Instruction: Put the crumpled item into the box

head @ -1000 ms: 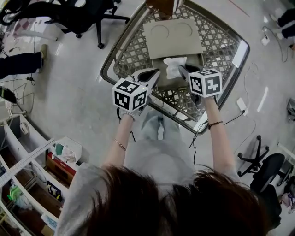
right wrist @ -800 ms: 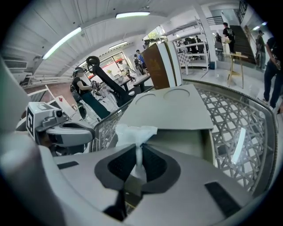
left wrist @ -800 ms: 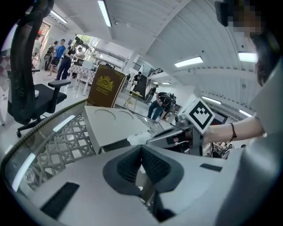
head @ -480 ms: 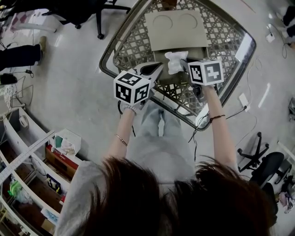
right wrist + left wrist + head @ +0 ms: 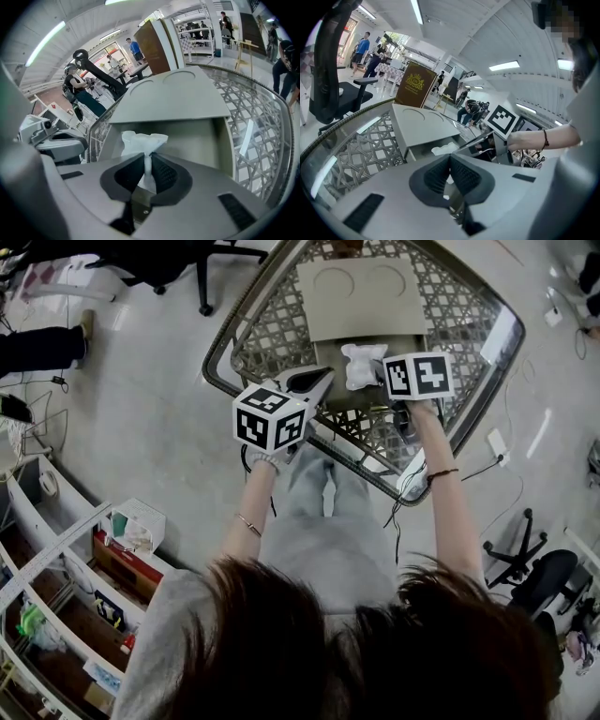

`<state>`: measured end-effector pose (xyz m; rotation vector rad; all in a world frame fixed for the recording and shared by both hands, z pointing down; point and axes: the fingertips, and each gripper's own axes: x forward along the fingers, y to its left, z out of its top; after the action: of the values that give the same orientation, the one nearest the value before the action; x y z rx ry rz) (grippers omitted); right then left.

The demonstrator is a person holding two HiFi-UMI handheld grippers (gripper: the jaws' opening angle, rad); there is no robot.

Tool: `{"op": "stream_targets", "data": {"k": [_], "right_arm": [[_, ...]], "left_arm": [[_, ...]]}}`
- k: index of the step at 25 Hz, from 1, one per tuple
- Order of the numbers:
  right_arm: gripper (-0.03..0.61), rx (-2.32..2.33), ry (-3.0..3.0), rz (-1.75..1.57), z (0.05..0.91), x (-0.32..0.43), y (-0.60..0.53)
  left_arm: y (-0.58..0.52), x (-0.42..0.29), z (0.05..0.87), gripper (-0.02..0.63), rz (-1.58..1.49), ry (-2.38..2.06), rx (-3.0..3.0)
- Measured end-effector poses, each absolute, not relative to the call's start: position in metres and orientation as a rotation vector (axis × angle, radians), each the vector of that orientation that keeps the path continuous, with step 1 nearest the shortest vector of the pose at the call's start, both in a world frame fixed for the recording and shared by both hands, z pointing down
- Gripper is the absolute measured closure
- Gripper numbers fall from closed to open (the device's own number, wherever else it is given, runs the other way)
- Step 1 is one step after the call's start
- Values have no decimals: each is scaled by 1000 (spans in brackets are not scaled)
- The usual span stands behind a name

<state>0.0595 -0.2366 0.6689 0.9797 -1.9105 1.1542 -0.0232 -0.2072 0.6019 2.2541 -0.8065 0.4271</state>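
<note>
The crumpled item (image 5: 140,139) is pinched in the jaws of the right gripper (image 5: 148,159) and held just over the open box (image 5: 201,136) (lid folded back), midway between the table's (image 5: 267,334) side edges. The left gripper (image 5: 450,161) is clenched on nothing. Placement is judged in hand; lowering and release are called for next.
</note>
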Motion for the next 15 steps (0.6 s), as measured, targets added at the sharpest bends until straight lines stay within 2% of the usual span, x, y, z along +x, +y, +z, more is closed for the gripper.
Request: {"op": "stream_targets", "data": {"k": [9,15], "right_arm": [[520,981,-1875,1168,672,60,-238],[474,1021,-1853,1187,674,66,-240]], "left_arm": [[-209,-24,601,597,419,-814,2247],[-208,-25,602,597,418,-819,2240]]}}
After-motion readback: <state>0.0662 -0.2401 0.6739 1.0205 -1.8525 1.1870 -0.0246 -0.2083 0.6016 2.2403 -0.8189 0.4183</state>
